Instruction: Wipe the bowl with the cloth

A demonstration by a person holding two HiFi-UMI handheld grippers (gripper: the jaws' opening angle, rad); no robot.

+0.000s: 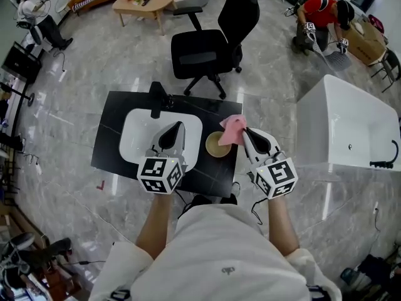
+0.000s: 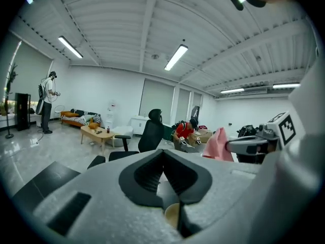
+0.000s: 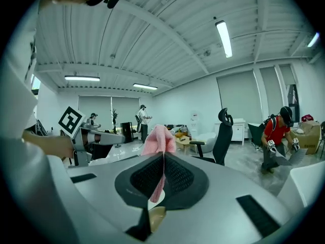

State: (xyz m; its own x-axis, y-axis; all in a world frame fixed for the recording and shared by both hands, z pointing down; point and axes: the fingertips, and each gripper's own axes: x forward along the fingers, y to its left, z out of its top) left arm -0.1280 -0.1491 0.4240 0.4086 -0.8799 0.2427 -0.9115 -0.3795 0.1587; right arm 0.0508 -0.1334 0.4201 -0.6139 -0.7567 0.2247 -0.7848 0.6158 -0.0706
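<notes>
The right hand-held gripper [image 1: 246, 131] is clamping the cloth [image 1: 232, 128] over the bowl [image 1: 215, 147] by the bench's [image 1: 111, 140] right edge while the left hand-held gripper [image 1: 178, 126], jaws together and empty, is hovering above the sink [image 1: 135, 133].

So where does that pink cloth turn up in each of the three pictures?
Head view: pink cloth right of centre, at the right gripper's tip.
Left gripper view: cloth right of centre, at mid-height.
Right gripper view: cloth centre, pinched between the jaws.
Shared landmark: the black office chair, in all three.

Faucet [image 1: 156, 99] behind basin [image 1: 133, 125], bowl [image 1: 214, 147] beside it, chair [image 1: 210, 46] beyond
</notes>
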